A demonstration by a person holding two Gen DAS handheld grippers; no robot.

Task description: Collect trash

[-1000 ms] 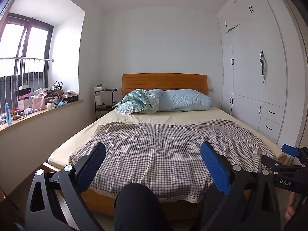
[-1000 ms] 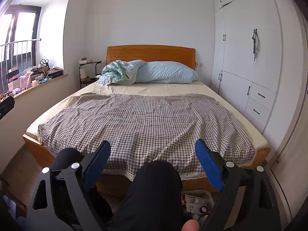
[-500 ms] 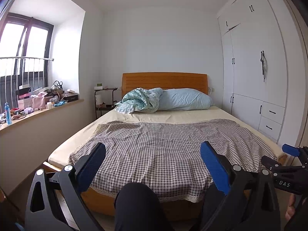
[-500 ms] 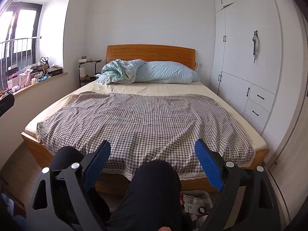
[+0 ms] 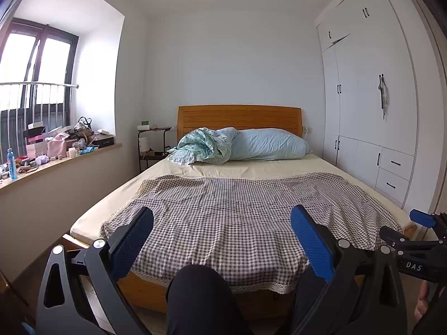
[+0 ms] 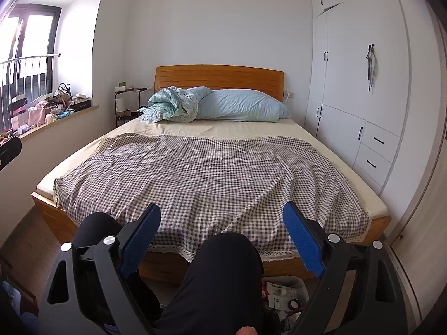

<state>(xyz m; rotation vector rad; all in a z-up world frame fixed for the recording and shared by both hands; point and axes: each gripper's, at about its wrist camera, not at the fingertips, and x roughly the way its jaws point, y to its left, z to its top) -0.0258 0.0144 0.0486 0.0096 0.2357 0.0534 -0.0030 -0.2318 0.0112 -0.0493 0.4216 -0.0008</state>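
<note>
In the left wrist view my left gripper (image 5: 222, 219) is open, its blue pads spread wide with nothing between them. It hovers over a person's dark-trousered knee (image 5: 201, 290) facing the bed. My right gripper (image 6: 222, 215) is also open and empty above the knees (image 6: 226, 259). Its tip also shows at the right edge of the left wrist view as the right gripper (image 5: 419, 219). On the floor at the foot of the bed lies a pile of trash (image 6: 282, 293): white packets and wrappers, partly hidden by the right finger.
A wooden bed (image 6: 173, 265) with a checked blanket (image 6: 209, 173), blue pillow (image 6: 240, 106) and bundled quilt fills the room. White wardrobes (image 6: 349, 83) line the right. A cluttered window sill (image 5: 56, 150) and a small side table (image 5: 152, 145) stand at left.
The right wrist view has risen and tilted slightly, so the bed sits lower in frame and more of the floor trash shows. The left view barely shifted. Both grippers stayed open.
</note>
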